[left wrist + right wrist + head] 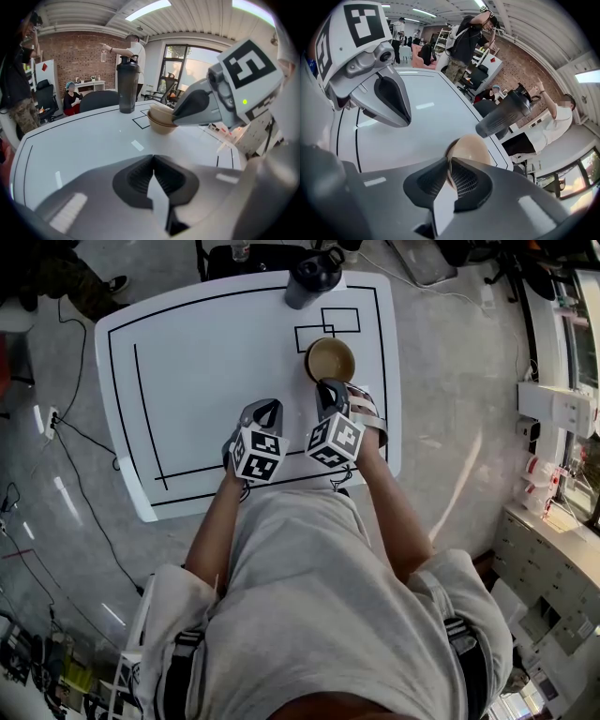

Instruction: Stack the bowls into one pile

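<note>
At left, over the near part of the white table point(187, 371): left gripper point(153, 158), pads pressed flat together, nothing between them. Just to its right: right gripper point(449, 161), jaws drawn almost together, pinching the near rim of the top bowl point(159, 112). Ahead of that gripper, on the table's right half: bowls point(330, 359), tan, round and plain, nested one inside the other as a single low pile, the paler upper rim showing just above the lower one. Pile standing at the near edge of some black-outlined rectangles point(339, 321). Beyond these, at the far edge: dark shaker bottle point(314, 276), upright, apart from the pile.
</note>
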Available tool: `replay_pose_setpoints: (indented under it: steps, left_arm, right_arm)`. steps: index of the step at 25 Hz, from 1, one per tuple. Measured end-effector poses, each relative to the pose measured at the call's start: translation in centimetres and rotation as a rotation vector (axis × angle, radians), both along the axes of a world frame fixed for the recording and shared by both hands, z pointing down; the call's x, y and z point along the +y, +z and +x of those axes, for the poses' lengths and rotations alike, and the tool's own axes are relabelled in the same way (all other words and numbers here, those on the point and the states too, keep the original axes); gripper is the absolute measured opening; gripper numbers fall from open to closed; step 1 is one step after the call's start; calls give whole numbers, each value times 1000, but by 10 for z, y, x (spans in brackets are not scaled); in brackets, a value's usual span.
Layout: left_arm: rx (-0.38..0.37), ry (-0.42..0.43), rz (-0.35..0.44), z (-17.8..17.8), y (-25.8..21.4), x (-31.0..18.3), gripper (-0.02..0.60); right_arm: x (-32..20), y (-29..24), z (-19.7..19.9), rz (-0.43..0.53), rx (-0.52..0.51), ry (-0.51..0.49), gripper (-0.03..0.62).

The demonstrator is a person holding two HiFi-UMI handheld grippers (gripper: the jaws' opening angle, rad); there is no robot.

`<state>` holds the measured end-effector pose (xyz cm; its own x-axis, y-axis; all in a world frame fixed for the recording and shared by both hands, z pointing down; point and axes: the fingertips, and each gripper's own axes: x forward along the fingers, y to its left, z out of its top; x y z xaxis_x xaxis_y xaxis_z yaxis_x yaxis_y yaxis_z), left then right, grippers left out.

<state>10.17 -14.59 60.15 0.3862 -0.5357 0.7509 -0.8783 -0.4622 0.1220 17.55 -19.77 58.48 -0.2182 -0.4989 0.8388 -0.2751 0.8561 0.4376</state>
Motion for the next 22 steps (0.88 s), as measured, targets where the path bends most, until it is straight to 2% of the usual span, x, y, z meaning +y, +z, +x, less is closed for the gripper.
replay_pose_setpoints:
  steps: [22]
  left_arm:
    - [-36, -10, -27, -16, 0, 10, 3]
  right_arm:
    - [-1, 9, -1, -24, 2, 4, 23]
